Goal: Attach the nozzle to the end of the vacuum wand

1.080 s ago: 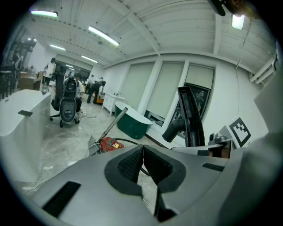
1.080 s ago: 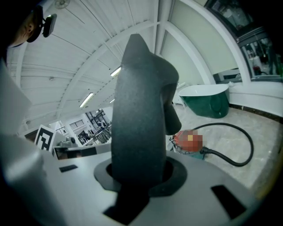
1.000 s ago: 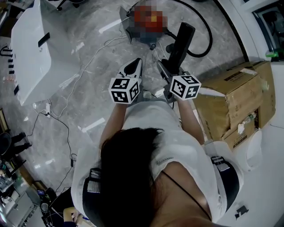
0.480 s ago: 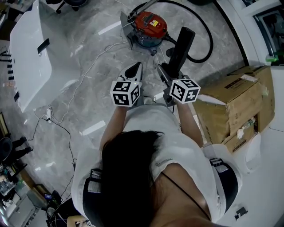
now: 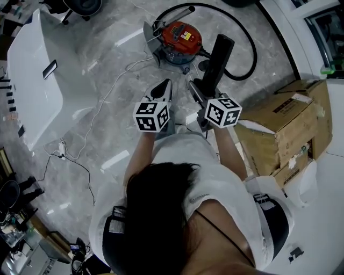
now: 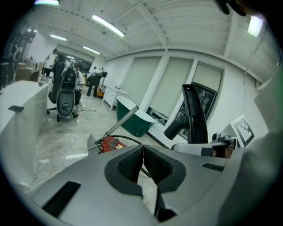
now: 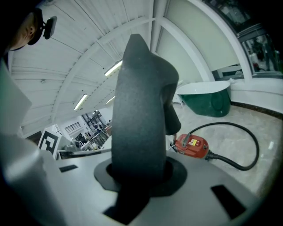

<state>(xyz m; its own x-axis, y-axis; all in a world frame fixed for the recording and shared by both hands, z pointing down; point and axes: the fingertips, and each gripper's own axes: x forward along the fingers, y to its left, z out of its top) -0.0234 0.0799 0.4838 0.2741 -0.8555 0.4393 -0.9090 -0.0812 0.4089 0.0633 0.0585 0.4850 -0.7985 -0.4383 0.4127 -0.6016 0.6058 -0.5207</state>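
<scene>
Approach step: right tongs (image 7: 139, 174) grip the black nozzle (image 5: 217, 56), left tongs (image 6: 142, 161) closed and empty; next, the nozzle's socket must be aligned with the wand (image 5: 173, 13) resting on the red vacuum (image 5: 180, 36) ahead.

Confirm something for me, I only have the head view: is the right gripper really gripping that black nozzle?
Observer: Yes. The right gripper has its jaws clamped on the black nozzle, which stands up out of them.
Operator: And the left one?
Observer: The left gripper has its jaws pressed together with nothing between them.
Operator: How does the wand lie?
Observer: From the red vacuum the metal wand slants upward, its free end off the floor, in front of a green tub.
</scene>
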